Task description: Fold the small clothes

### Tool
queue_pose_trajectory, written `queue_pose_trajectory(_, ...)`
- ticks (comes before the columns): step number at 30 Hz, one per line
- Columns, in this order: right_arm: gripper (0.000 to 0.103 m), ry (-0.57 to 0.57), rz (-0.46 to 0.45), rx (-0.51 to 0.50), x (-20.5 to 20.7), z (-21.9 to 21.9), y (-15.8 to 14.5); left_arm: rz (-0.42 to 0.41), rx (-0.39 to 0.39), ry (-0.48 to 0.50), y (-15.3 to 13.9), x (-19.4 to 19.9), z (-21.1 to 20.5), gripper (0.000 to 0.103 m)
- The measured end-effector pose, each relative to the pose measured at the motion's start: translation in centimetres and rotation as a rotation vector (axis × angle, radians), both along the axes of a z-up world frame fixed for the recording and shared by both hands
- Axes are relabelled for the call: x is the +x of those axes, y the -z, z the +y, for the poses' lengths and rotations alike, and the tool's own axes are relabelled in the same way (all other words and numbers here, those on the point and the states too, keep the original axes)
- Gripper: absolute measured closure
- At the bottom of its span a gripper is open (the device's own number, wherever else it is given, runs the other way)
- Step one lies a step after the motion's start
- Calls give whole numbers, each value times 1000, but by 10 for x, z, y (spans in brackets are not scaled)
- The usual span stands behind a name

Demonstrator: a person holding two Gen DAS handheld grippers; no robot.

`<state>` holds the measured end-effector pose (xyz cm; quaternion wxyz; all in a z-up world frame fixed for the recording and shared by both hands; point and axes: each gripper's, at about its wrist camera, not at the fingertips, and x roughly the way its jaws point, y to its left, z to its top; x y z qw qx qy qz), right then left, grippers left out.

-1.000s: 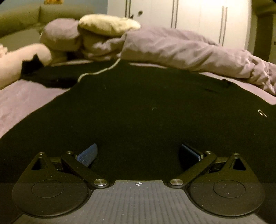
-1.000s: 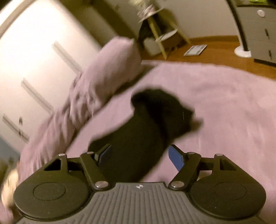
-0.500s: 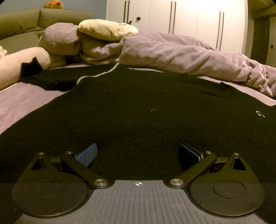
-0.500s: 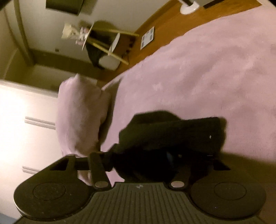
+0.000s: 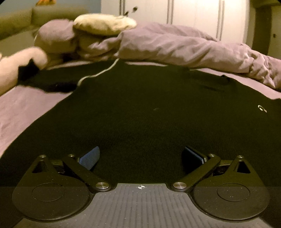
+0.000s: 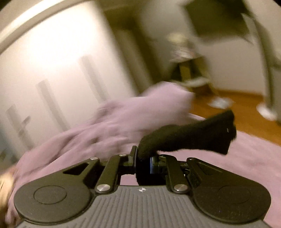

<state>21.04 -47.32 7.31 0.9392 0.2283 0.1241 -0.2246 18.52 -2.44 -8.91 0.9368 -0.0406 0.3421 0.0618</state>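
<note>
A black knit sweater point(image 5: 140, 108) lies spread flat on the purple bed. Its one sleeve point(image 5: 52, 79) stretches to the far left. My left gripper point(image 5: 141, 156) is open, low over the sweater's near part, with the blue pads point(image 5: 89, 157) wide apart and nothing between them. In the right wrist view my right gripper point(image 6: 143, 162) is shut on the other black sleeve point(image 6: 189, 138), which is lifted off the bed and sticks out to the right. The right view is blurred by motion.
A bunched purple duvet point(image 5: 175, 47) and a cream pillow point(image 5: 103, 24) lie along the far side of the bed. White wardrobe doors point(image 5: 193, 15) stand behind. The wooden floor point(image 6: 228, 103) and a small stool point(image 6: 189, 70) are beyond the bed's end.
My right gripper has closed on the black sleeve and lifted it off the bed while swinging round. My left gripper stays open over the sweater, with only slight movement.
</note>
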Motion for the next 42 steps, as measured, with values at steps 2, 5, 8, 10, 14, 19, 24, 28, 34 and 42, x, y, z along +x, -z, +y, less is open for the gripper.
queue_pose_trajectory(2, 91, -148, -10, -70, 15, 63, -14, 12, -43, -32, -10, -13, 16, 0)
queue_pose_trajectory(5, 91, -319, -27, -137, 35, 153, -15, 11, -61, -72, -25, -36, 44, 0)
queue_pose_trajectory(8, 90, -436, -28, -137, 55, 237, 3, 11, -67, -96, -33, -59, 74, 0)
queue_pose_trajectory(10, 83, -498, -1, -128, 66, 288, 24, 19, -63, -104, -36, -68, 90, 0)
queue_pose_trajectory(14, 51, -691, 163, -64, 66, 356, 69, 28, -72, -110, -39, -76, 116, 0)
queue_pose_trajectory(19, 43, -688, 172, 4, 18, 318, 91, 26, -128, -85, -37, -64, 122, 0)
queue_pose_trajectory(24, 43, -384, 281, 232, -13, 206, 123, 30, -201, -29, -37, -35, 104, 0)
queue_pose_trajectory(28, 48, -278, 313, 363, -26, 153, 148, 20, -224, 48, -42, -1, 77, 0)
queue_pose_trajectory(34, 48, -221, 180, 525, -27, 117, 160, 5, -120, 160, -46, 63, 18, 0)
queue_pose_trajectory(42, 84, -182, 165, 580, -20, 92, 183, 49, 83, 253, -24, 135, -39, 4)
